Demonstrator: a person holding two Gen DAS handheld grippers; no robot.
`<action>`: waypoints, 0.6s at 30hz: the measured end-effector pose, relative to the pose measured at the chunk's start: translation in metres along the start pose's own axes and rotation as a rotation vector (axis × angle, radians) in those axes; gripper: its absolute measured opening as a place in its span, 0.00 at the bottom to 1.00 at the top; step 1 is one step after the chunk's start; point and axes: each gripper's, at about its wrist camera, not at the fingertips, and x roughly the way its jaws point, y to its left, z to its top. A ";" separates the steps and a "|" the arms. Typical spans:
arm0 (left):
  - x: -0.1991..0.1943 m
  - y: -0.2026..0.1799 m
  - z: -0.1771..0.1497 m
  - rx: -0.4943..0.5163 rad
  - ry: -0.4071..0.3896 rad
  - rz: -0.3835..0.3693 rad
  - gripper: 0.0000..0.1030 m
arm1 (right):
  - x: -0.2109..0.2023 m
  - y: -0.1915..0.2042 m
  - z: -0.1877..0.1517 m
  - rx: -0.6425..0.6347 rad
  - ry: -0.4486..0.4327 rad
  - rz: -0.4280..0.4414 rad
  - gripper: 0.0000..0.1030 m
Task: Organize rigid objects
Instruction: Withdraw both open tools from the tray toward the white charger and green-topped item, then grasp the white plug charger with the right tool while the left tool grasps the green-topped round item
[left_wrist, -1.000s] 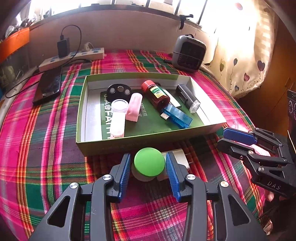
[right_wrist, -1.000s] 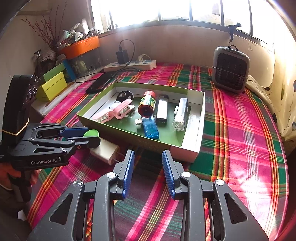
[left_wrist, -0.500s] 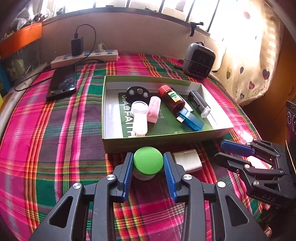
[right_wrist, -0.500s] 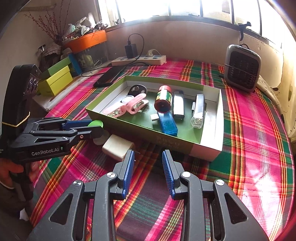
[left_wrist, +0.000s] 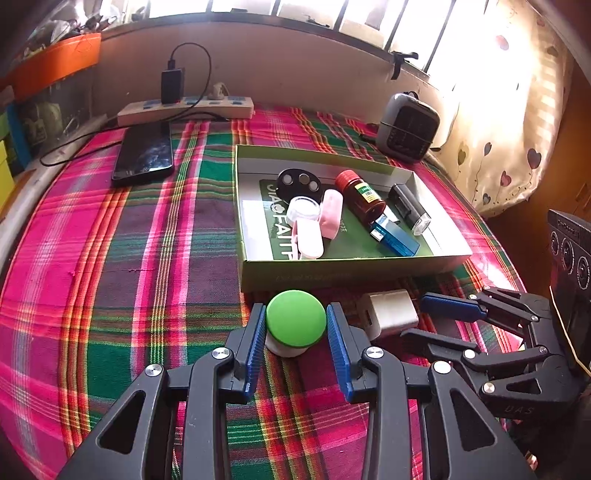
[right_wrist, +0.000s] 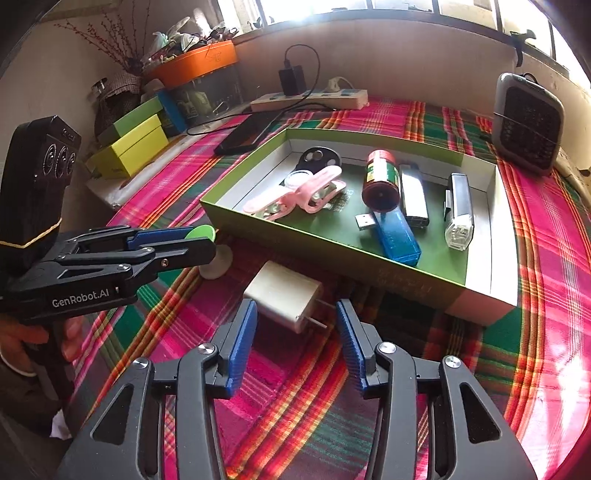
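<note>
A small white jar with a green lid (left_wrist: 295, 323) stands on the plaid cloth just in front of the green box (left_wrist: 332, 267). My left gripper (left_wrist: 295, 325) has its jaws on both sides of the lid, touching or nearly touching it; it also shows in the right wrist view (right_wrist: 192, 245). A white plug adapter (right_wrist: 286, 299) lies right of the jar. My right gripper (right_wrist: 295, 325) is open, with the adapter's pronged end between its fingertips. The box holds a brown bottle (left_wrist: 360, 195), blue USB stick (left_wrist: 395, 238), pink clips (left_wrist: 328, 214) and other small items.
A phone (left_wrist: 144, 155) and a power strip (left_wrist: 184, 109) lie at the back left. A small grey heater (left_wrist: 408, 127) stands at the back right. Yellow and green boxes (right_wrist: 129, 147) sit off the left edge of the cloth.
Both grippers moved left along the box front. The left jaws narrowed around the green lid. The right gripper opened wider and now has the white adapter between its fingertips.
</note>
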 end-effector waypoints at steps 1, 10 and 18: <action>0.000 0.001 0.000 -0.004 0.001 -0.006 0.31 | 0.000 0.002 -0.001 -0.007 0.006 0.007 0.44; 0.001 0.003 0.000 -0.008 0.002 -0.011 0.31 | 0.004 0.023 -0.008 -0.030 0.034 0.102 0.44; 0.002 0.003 0.000 -0.007 0.007 -0.008 0.31 | -0.008 0.023 -0.002 -0.027 -0.019 0.045 0.44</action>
